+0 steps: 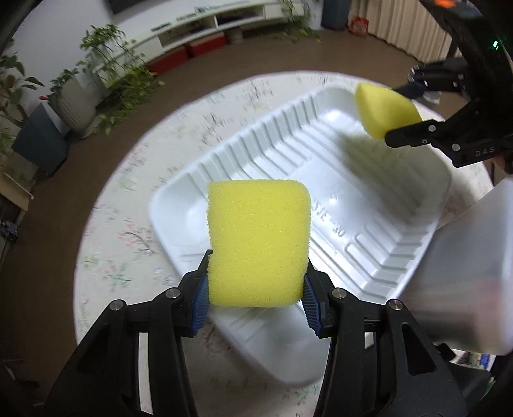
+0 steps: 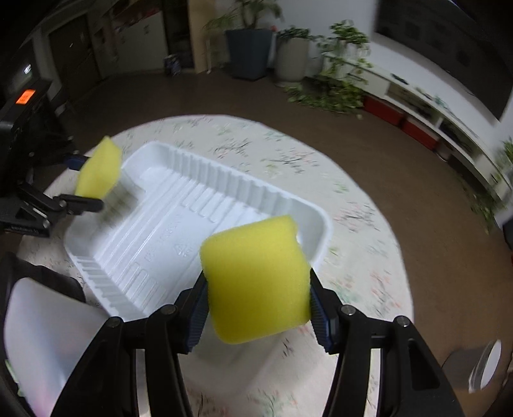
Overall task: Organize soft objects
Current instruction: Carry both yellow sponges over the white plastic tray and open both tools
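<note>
My left gripper (image 1: 255,288) is shut on a yellow sponge (image 1: 258,240), held above the near end of a white ribbed foam tray (image 1: 352,179). The right gripper (image 2: 256,298) is shut on a second yellow sponge (image 2: 256,279), above the tray's (image 2: 166,205) right end. In each wrist view the other gripper shows too. The right one (image 1: 404,112) carries its sponge (image 1: 383,110) over the tray's far right corner. The left one (image 2: 88,182) holds its sponge (image 2: 99,171) over the tray's far left corner. Nothing lies in the tray.
The tray lies on a round table under a floral cloth (image 1: 134,205). A translucent white box (image 1: 471,269) stands by the tray's edge, and shows as the box (image 2: 48,340) in the right wrist view. Brown floor, potted plants (image 1: 105,83) and a low white shelf (image 1: 208,22) surround the table.
</note>
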Tool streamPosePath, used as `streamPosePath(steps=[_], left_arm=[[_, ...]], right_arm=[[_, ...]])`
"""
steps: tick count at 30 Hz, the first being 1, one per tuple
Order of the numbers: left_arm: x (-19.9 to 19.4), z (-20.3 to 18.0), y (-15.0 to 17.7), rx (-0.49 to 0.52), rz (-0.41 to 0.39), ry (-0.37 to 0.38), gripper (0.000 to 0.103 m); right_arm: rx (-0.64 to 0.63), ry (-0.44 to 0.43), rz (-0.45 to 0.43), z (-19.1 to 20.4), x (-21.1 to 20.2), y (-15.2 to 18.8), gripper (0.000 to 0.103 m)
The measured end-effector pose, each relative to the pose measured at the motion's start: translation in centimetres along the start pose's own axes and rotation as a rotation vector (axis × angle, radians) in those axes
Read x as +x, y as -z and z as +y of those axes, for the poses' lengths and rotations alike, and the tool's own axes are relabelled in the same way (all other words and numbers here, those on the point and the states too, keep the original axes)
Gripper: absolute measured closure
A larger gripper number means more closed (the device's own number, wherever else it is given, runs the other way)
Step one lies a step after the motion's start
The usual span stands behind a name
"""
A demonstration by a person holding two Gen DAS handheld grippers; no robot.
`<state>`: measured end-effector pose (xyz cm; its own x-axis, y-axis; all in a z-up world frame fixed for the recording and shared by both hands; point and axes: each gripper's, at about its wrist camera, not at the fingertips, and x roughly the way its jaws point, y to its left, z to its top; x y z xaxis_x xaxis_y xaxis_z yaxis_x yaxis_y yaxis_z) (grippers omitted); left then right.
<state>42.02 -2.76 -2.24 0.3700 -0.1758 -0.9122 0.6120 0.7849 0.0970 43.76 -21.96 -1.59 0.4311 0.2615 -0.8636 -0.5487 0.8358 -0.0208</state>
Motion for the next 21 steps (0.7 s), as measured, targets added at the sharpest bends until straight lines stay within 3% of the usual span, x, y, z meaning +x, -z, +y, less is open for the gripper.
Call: streamPosePath(steps=[5,9,13,16,21], left_arm=[[2.0,-0.3,0.6,-0.009,0.036,0.013,0.054],[1.6,0.0,0.7,-0.046,0.019,0.016,0.052],[0.9,0.0,0.7,-0.078,-0.013,0.032,0.03],[0.0,0.2,0.8,-0.111,-0.049,0.043,0.015],[-2.8,1.9,1.2,-0.177,-0.122,0.033,0.015]], right_arm=[[-0.059,-0.014,0.041,1.6,2.6,-0.5,0.045],[-0.086,0.0,0.06,2.3,3.8,-0.3,0.043],[-0.074,-0.004,0.052,2.2,3.7,0.2,0.039],[-0.069,0.001,0.037,2.2,3.2,0.5,0.028],[-0.053,-0.001,-0.015,1.9,1.4,0.8,0.02]])
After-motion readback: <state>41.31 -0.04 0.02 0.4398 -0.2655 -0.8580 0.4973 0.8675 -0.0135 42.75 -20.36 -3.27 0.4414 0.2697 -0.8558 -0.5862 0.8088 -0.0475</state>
